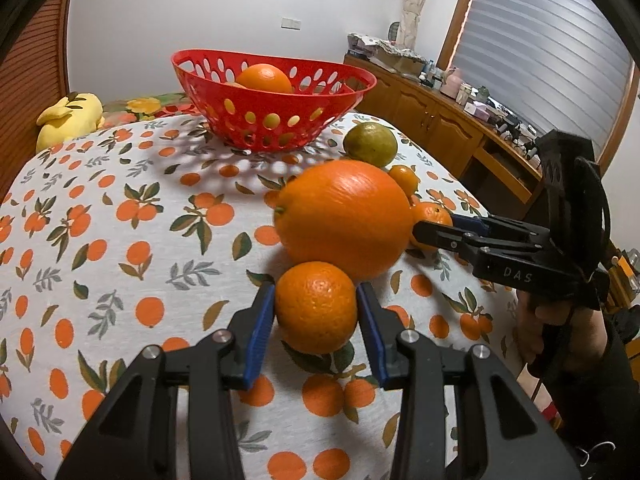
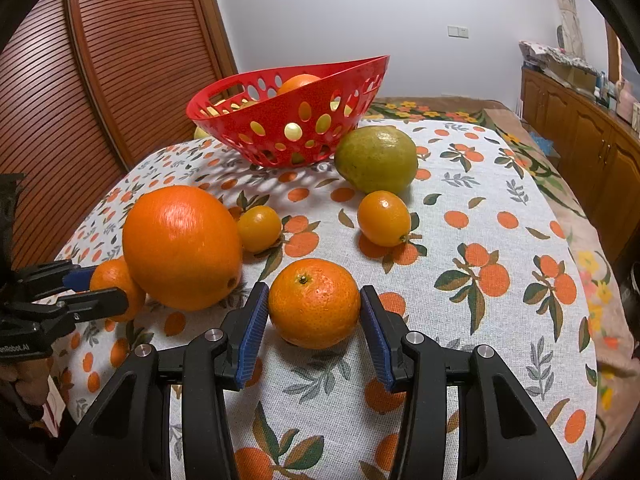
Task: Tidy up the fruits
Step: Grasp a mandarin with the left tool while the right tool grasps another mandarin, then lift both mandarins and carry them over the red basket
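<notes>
Gripping 1 small orange (image 1: 315, 306), the left gripper (image 1: 315, 300) has clenched jaws; the right gripper's (image 2: 314, 304) jaws grasp another mandarin (image 2: 314, 303) on the desk (image 2: 480, 208).

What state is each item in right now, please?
Left claw: shut on left mandarin, on the cloth.
Right claw: shut on right mandarin, on the cloth.
Red basket: upright, holding an orange.
Large orange: loose on cloth.
Green citrus: loose beside basket.
Kumquats: both loose on cloth.
</notes>
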### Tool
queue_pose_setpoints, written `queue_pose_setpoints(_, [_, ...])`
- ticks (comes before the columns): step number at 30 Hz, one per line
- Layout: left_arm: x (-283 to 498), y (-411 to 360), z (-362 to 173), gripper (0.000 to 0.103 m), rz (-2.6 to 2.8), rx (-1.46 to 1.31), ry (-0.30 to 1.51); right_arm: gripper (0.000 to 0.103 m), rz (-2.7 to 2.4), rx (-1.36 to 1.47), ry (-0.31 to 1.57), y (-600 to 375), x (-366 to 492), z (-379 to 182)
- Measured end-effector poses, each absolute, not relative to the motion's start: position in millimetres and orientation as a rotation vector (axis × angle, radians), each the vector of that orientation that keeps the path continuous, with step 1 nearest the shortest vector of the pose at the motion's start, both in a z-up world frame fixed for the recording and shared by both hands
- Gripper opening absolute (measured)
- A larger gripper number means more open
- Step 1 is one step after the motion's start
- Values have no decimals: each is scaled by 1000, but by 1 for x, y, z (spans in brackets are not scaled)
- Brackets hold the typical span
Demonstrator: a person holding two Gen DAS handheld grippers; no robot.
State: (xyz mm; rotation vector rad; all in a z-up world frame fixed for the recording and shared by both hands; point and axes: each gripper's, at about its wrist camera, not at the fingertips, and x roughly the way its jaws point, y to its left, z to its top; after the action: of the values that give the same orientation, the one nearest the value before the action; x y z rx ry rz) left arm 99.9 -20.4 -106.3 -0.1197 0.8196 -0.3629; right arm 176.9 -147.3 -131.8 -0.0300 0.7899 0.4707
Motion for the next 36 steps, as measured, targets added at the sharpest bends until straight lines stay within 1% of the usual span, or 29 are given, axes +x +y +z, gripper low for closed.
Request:
queue_pose_setpoints(16, [94,-2,-91,40,-333,-140,781,47,476,-55,766,-142,172,-123])
queue_pose_setpoints(36, [113,17,-43,40,-290,-131,672,47,509,-104,656,-126,176,-61])
